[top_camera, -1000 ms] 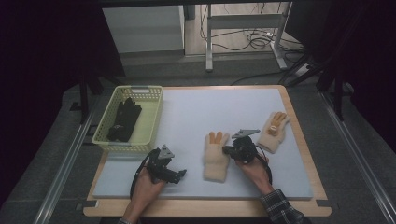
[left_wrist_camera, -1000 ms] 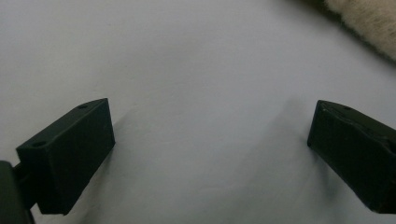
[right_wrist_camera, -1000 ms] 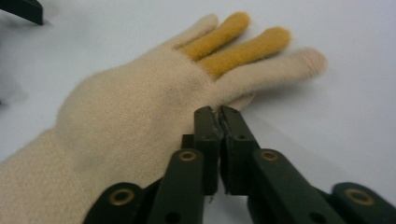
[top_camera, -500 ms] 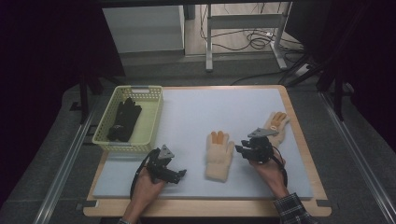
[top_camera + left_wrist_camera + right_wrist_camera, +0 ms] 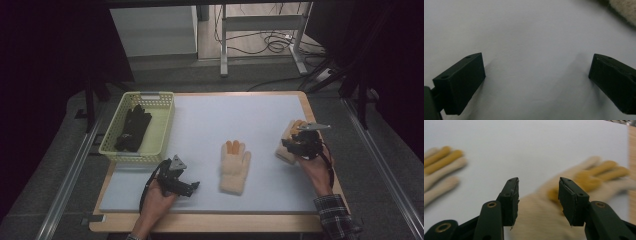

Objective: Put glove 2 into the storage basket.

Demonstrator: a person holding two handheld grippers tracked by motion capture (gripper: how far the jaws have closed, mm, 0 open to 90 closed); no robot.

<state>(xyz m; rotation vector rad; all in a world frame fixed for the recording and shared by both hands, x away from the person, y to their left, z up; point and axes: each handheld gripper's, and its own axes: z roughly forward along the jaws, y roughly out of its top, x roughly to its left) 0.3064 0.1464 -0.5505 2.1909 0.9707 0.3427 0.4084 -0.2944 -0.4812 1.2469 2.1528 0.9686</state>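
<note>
Beige gloves lie apart on the surface (image 5: pixel 270 107), one glove (image 5: pixel 235 167) mid-surface, the other glove (image 5: pixel 564 202) under the right hand-held gripper (image 5: pixel 538 195), just opening, empty; the left hand-held gripper (image 5: pixel 536 82) gapes wide, empty.

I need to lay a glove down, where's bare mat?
Free: the wide mat between the basket and the right glove, beyond the middle glove. Crowded: the right edge, where the right tool hangs over that glove.
</note>
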